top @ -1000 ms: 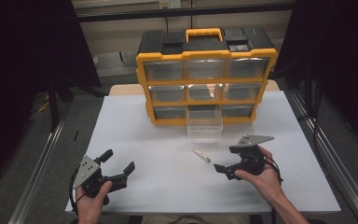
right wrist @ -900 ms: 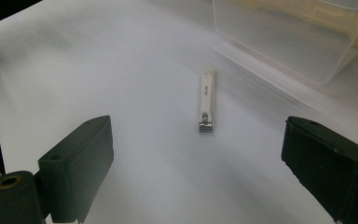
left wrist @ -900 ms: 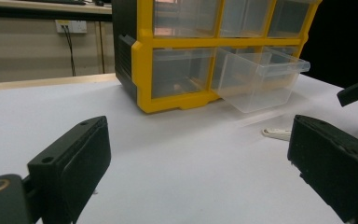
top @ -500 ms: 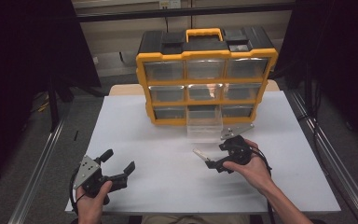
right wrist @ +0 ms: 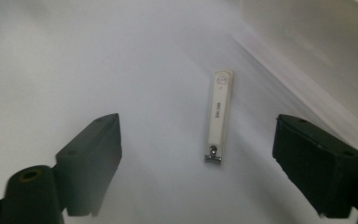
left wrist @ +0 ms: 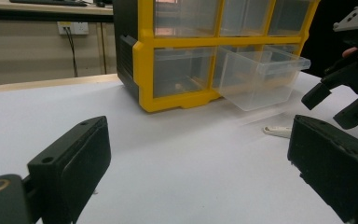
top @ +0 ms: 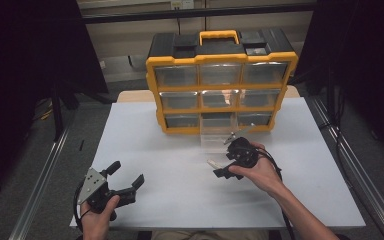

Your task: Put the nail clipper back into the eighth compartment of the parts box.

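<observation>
- Step in hand: approach to pick up. The right gripper [top: 219, 167] sits over a white nail clipper [right wrist: 218, 115] that lies flat on the white table [top: 145, 145], just in front of the pulled-out clear drawer [left wrist: 260, 74].
- Location of the clipper: in the right gripper view it lies between the two black jaws, nearer the right-hand one, its metal cutting end pointing toward the camera. It touches neither jaw. In the left gripper view it shows as a pale strip [left wrist: 277, 131] on the table below the drawer; in the high view it is just beside the right gripper's tips [top: 213, 163].
- Right tool state: released, jaws wide apart with nothing gripped. The jaws have just been closing a little, with the clipper between them but not yet pinched.
- Left tool state: the left gripper [top: 126, 181] is released and empty, held low near the front edge of the table, well apart from the work.
- Storage box [top: 221, 90]: yellow-framed, with clear drawers; the bottom middle one stands open and looks empty, the likely destination by my judgement.
- Next move calls for: lowering the jaws to table level, centring them across the clipper's narrow width, then squeezing firmly. The item is thin and flat, so a high grip would likely slip off.
</observation>
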A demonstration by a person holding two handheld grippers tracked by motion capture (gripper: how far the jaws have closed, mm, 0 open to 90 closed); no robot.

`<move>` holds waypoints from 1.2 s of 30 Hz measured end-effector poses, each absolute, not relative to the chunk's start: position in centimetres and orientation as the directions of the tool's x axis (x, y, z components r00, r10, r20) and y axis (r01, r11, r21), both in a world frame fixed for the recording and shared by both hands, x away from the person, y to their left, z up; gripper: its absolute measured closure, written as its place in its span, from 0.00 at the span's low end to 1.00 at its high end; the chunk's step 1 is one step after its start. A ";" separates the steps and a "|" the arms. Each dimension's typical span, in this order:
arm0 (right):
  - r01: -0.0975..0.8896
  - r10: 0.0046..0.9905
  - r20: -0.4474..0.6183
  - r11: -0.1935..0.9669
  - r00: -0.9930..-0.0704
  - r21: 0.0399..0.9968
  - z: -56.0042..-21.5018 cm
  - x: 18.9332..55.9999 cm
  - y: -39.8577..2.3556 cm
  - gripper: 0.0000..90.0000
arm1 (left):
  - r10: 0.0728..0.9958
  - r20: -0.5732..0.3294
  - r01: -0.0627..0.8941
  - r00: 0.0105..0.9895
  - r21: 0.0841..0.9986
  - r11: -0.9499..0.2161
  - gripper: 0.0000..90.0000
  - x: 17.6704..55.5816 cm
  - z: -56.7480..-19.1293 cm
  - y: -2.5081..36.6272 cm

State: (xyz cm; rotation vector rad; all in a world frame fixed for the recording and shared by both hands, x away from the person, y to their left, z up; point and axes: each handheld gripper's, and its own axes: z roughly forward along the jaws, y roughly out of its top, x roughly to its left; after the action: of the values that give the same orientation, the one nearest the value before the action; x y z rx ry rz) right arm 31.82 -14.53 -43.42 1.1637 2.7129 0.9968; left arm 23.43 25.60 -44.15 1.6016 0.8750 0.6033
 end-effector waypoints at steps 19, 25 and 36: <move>0.710 0.671 0.258 0.583 -0.695 0.394 -43.6 34.1 -13.2 0.36 | 0.797 -0.058 0.206 0.602 0.975 -0.084 0.07 23.3 -44.1 25.3; 0.716 0.676 0.246 0.616 -0.695 0.329 -43.7 34.8 -12.8 0.43 | 0.794 -0.042 0.204 0.606 0.973 -0.104 0.07 23.4 -44.1 25.3; 0.726 0.692 0.223 0.633 -0.686 0.270 -44.5 35.6 -12.2 0.58 | 0.793 -0.042 0.206 0.608 0.973 -0.106 0.07 23.5 -44.1 25.3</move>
State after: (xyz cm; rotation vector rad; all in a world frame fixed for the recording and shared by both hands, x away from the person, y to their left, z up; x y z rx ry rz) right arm 35.63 -12.15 -44.47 1.2746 2.9263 0.5553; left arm 23.47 25.27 -44.14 1.6396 0.8432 0.6115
